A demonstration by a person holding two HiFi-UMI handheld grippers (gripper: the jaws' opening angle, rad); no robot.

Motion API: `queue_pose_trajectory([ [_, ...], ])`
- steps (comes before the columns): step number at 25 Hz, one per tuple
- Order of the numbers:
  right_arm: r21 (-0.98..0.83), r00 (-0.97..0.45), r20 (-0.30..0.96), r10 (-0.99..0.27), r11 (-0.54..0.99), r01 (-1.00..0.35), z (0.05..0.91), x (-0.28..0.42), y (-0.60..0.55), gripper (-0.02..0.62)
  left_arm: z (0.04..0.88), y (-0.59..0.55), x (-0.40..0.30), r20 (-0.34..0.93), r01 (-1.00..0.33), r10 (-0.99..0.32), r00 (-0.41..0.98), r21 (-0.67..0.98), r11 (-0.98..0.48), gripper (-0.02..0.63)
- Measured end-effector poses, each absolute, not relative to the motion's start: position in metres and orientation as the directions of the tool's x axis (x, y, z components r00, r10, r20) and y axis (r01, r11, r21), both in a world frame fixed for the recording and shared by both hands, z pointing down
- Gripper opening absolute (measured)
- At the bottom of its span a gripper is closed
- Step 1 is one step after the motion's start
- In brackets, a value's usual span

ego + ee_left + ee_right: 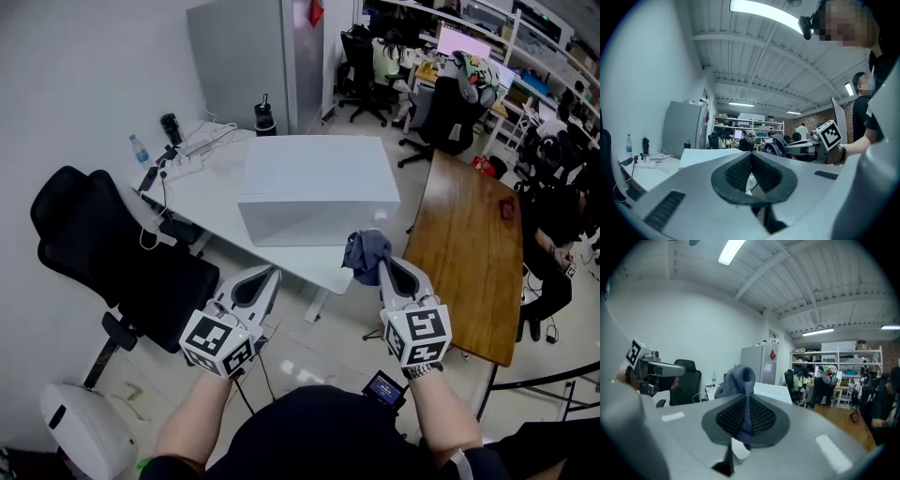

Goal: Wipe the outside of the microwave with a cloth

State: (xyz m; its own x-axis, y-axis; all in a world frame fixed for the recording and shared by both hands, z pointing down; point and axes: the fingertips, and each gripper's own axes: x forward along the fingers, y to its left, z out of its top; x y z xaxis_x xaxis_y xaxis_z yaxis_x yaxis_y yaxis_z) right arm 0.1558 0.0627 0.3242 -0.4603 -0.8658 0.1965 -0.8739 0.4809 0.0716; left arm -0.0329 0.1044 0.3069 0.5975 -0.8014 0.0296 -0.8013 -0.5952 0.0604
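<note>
A white microwave (pixel 317 187) stands on the white desk (pixel 211 192) ahead of me; its top also shows in the left gripper view as the microwave (pixel 710 154). My right gripper (pixel 384 262) is shut on a grey-blue cloth (pixel 366 251), held up near the microwave's front right corner. In the right gripper view the cloth (pixel 737 380) bunches above the pinched jaws of the right gripper (pixel 746 404). My left gripper (pixel 270 275) hangs shut and empty in front of the desk's near edge; the left gripper (pixel 751 161) shows its pads pressed together.
A black office chair (pixel 112 253) stands left of the desk. Cables, a power strip (pixel 192 150) and a water bottle (pixel 139 148) lie at the desk's far left. A wooden table (pixel 469 244) is to the right. A grey cabinet (pixel 253 56) and seated people are behind.
</note>
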Motion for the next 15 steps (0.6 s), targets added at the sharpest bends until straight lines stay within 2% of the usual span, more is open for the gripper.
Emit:
queue_pose_trajectory([
  [15, 0.08, -0.494, 0.202, -0.846, 0.517, -0.852, 0.326, 0.127, 0.096, 0.018, 0.309, 0.119, -0.032, 0.039, -0.792, -0.792, 0.61, 0.074, -0.606, 0.004],
])
